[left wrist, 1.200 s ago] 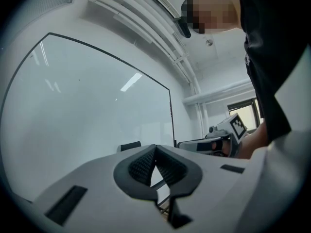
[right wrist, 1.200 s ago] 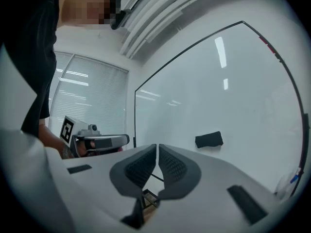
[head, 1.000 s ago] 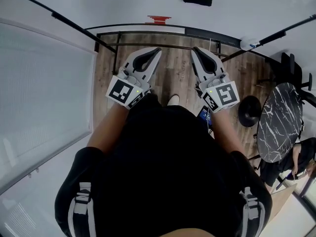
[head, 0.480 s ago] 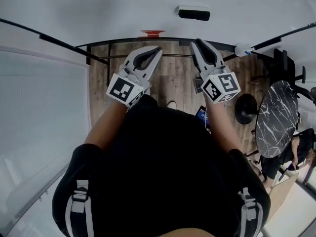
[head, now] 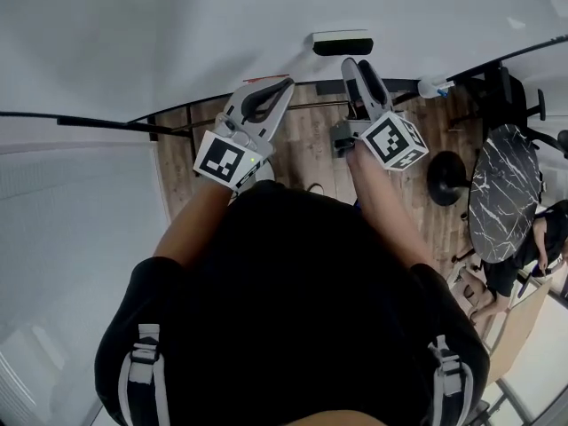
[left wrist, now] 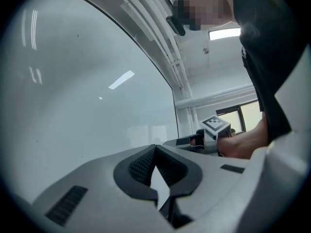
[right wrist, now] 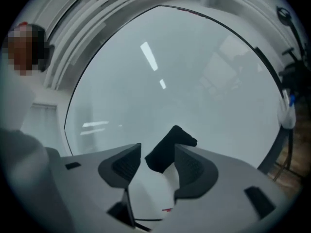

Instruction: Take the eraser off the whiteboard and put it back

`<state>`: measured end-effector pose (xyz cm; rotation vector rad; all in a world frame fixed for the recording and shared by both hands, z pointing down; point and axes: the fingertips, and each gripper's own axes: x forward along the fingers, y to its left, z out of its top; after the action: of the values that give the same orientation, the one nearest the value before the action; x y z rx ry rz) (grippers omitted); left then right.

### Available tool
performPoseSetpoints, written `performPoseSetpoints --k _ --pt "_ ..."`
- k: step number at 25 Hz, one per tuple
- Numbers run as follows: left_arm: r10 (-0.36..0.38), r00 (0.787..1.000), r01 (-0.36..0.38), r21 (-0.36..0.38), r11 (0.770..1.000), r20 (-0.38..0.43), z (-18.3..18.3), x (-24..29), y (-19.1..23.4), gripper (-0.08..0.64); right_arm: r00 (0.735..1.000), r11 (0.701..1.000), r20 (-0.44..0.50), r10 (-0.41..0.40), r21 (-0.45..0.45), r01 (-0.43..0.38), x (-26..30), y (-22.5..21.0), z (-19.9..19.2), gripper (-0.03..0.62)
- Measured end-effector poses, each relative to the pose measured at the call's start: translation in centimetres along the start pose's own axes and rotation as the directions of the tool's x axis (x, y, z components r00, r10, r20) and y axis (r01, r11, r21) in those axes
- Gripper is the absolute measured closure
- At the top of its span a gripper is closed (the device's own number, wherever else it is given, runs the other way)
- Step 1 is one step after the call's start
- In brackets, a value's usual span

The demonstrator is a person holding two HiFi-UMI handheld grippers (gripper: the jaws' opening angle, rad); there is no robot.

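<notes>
Reaching step: the right tool [head: 357, 64], jaws just opened partway, frames the eraser [right wrist: 170, 147] on the whiteboard [head: 177, 34] without pinching it. Next it likely needs to advance and squeeze. The left tool [left wrist: 155, 147] is closed and empty.

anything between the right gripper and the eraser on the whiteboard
Nothing visible does. The right hand-held gripper has just been opening its jaws, which stand apart. The eraser on the whiteboard shows straight ahead in the gap between them, not yet gripped.

Eraser [head: 342, 43] sat on the whiteboard [head: 177, 25] between the just-opening jaws of my right gripper [head: 357, 66], left gripper [head: 282, 85] beside it on the left, table [head: 501, 193] well off right.
</notes>
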<state>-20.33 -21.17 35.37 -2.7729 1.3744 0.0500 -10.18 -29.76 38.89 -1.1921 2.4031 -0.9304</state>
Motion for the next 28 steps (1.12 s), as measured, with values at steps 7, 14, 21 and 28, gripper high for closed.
performPoseSetpoints --k 7,14,21,28 --pt "-0.073 0.997 0.073 -0.031 0.997 -0.007 -1.0 1.8 2.3 0.555 0.991 0.954 0.110 -0.072 0.298 0.036 2.5 -2.0 0.5 0.299" --pt "-0.137 0.990 0.135 -0.051 0.989 -0.020 -1.7 2.1 3.1 0.555 0.973 0.895 0.169 -0.157 0.441 0.068 3.1 -3.5 0.4 0.297" --pt "-0.162 0.986 0.160 -0.072 0.985 -0.033 -2.7 2.2 4.1 0.555 0.972 0.846 0.153 -0.176 0.529 0.070 4.0 -4.8 -1.5 0.259" --pt "-0.160 0.986 0.156 -0.075 0.985 -0.040 -3.0 1.7 4.7 0.555 0.972 0.814 0.184 -0.144 0.581 0.010 5.3 -4.2 -1.1 0.337"
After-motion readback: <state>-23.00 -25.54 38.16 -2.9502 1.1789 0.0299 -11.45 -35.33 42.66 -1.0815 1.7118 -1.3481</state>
